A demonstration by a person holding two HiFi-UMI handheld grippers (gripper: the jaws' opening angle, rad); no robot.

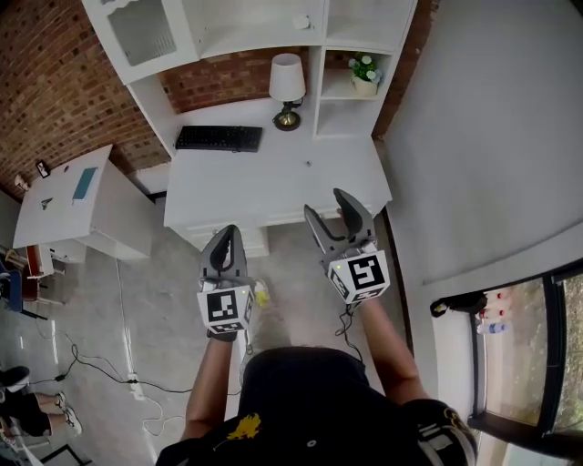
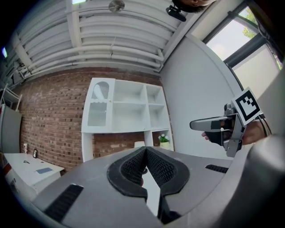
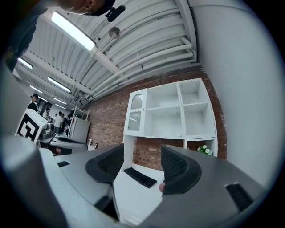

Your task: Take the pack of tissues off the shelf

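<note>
Person stands facing a white desk [image 1: 273, 182] with a white shelf unit [image 1: 228, 36] rising from its back edge against the brick wall. Both tools are held out in front at waist level, well short of the shelves.

- Left gripper [image 1: 228, 233]: jaws pressed together at the tips, nothing between them.
- Right gripper [image 1: 326, 204]: jaws spread wide. Its own view shows only the desk and a black keyboard [image 3: 140, 177] through the gap, so it is empty.
- Pack of tissues: not picked out for certain. A small pale thing [image 1: 301, 22] lies in the middle compartment of the shelf, above the lamp. That is my best guess, but it is too small to tell. Either way it is on the shelf, untouched, and far from both tools.
- On the desk: the keyboard, and a table lamp [image 1: 287, 84] standing under the shelf. A potted plant [image 1: 364, 71] sits in the lower right cubby.

Task looks barely begun. The approach and the reach are both to come.

What could go wrong, as I judge it:
- The desk lies between the person and the shelf, so the reach goes long and high, and an outstretched arm is less steady.
- The lamp stands right below the likely target, and a low approach could clip its shade.
- A soft pack may crush or slide out if it is pinched at a corner.
- Loose cables [image 1: 118, 364] lie on the floor to the left and could snag a foot on a sidestep.
</note>
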